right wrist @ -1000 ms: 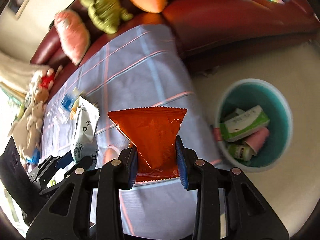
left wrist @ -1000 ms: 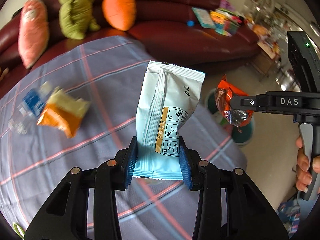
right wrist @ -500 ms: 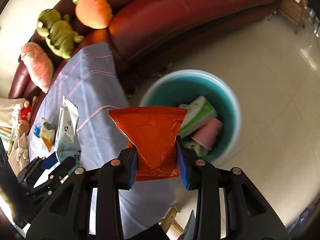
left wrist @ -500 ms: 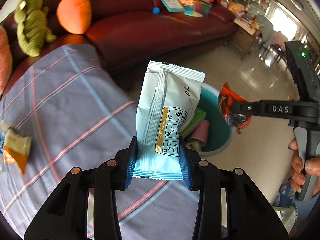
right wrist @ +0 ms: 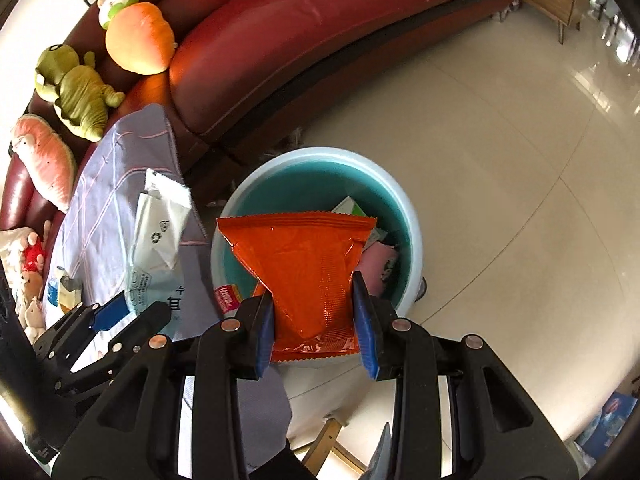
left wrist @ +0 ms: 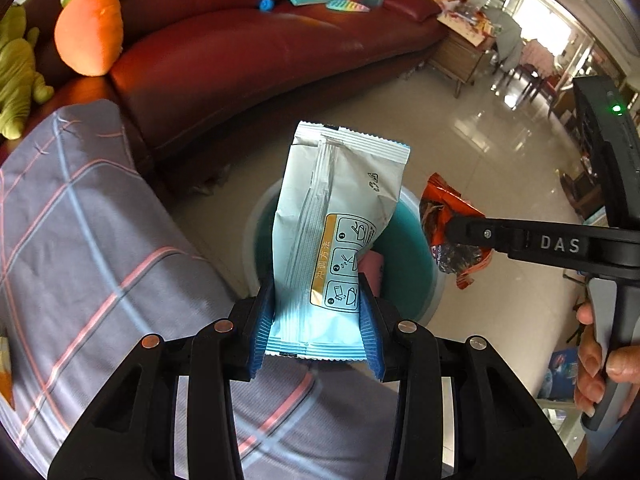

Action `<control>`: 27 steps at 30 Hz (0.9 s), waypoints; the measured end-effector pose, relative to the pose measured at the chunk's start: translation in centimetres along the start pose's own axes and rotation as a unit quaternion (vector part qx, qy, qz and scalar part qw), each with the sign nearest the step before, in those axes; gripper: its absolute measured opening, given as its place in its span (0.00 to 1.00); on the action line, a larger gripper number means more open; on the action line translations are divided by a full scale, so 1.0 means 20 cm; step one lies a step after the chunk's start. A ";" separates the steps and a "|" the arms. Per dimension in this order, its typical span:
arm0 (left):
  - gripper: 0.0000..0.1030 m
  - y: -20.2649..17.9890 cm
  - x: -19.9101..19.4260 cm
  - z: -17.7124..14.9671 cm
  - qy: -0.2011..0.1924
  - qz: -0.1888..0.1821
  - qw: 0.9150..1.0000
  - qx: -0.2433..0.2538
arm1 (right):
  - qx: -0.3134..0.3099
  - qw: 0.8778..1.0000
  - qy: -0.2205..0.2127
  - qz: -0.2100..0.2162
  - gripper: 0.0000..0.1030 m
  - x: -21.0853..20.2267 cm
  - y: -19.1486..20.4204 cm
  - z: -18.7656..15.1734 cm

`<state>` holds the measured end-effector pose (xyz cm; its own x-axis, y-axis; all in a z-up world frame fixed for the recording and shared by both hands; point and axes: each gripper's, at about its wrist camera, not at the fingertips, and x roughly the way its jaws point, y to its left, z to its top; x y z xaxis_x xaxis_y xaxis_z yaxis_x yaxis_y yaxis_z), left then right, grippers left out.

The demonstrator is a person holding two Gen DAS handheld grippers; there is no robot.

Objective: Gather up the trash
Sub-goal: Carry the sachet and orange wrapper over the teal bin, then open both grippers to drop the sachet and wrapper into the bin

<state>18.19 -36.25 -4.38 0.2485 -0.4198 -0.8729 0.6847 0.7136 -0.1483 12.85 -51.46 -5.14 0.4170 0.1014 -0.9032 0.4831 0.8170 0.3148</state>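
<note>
- Left gripper (left wrist: 316, 320): clamped on a pale blue sachet (left wrist: 336, 232), held upright above the teal bin (left wrist: 412, 248).
- Right gripper (right wrist: 314, 320): clamped on an orange wrapper (right wrist: 308, 272), over the bin's mouth.
- In the bin: a pink cup (right wrist: 378, 264), a green-white carton (right wrist: 352, 208).
- Beside the bin: checked tablecloth (left wrist: 80, 216); behind it, red sofa (right wrist: 320, 28).

Along the far edge of my tabletop (left wrist: 80, 216), under its grey checked cloth, runs a dark red sofa (right wrist: 320, 36). On it sit an orange carrot plush (right wrist: 140, 40), a green dinosaur plush (right wrist: 76, 92) and a pink plush (right wrist: 44, 160).
</note>
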 end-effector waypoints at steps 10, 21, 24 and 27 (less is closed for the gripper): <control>0.78 -0.06 0.14 0.07 0.010 0.016 1.000 0.009 | 0.013 1.000 0.003 -0.015 0.32 0.04 -0.04 0.06; 0.84 0.04 0.06 -0.01 0.013 0.015 1.000 -0.015 | 0.005 1.000 0.015 -0.014 0.44 0.09 0.00 0.06; 0.88 0.04 0.04 -0.03 0.011 0.019 1.000 -0.017 | 0.002 1.000 0.020 -0.012 0.67 0.10 0.03 0.05; 0.89 0.06 0.01 -0.05 0.008 0.020 1.000 -0.022 | -0.003 1.000 0.023 -0.018 0.70 0.10 0.05 0.04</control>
<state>18.38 -35.04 -5.22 0.2641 -0.3818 -0.8857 0.6441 0.7534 -0.1327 14.69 -50.91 -6.33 0.3625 0.0978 -0.9268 0.4932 0.8237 0.2798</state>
